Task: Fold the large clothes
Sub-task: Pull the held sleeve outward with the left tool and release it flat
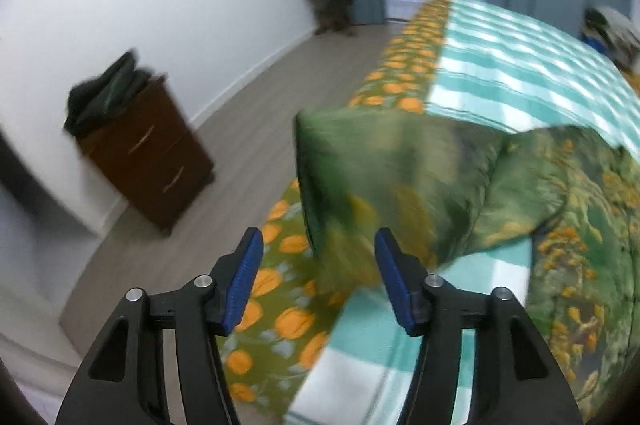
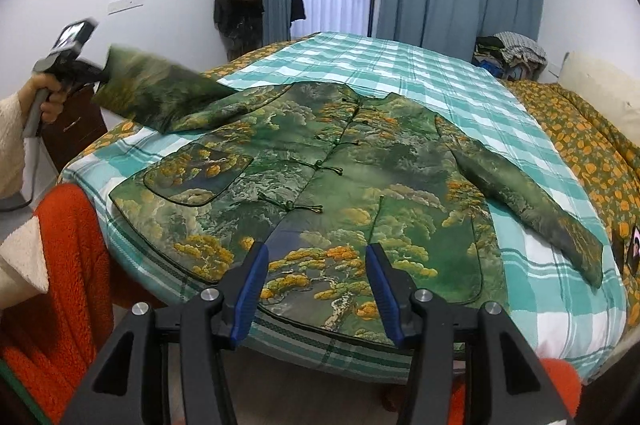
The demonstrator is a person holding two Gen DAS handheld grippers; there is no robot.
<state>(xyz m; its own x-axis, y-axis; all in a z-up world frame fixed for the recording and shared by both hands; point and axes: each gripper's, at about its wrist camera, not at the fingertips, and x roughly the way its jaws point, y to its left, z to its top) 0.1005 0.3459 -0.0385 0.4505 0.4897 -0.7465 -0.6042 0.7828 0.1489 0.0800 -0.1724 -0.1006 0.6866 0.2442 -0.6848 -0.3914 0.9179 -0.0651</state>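
Observation:
A green jacket (image 2: 340,185) with orange tree print and knot buttons lies face up, spread flat on the bed. Its right sleeve (image 2: 524,201) lies out to the side. Its left sleeve (image 2: 160,93) is in the air, blurred, just off the tips of my left gripper (image 2: 86,73), which a hand holds at the far left. In the left wrist view the left gripper (image 1: 318,261) is open, and the blurred sleeve (image 1: 384,177) hangs just beyond its blue pads, not pinched. My right gripper (image 2: 316,269) is open and empty above the jacket's hem.
The bed has a teal checked sheet (image 2: 400,65) and an orange-print quilt (image 2: 580,145). A brown drawer cabinet (image 1: 148,153) with dark clothes on it stands by the left wall. An orange fleece (image 2: 68,265) is at the near left. A clothes pile (image 2: 508,53) sits at the far right.

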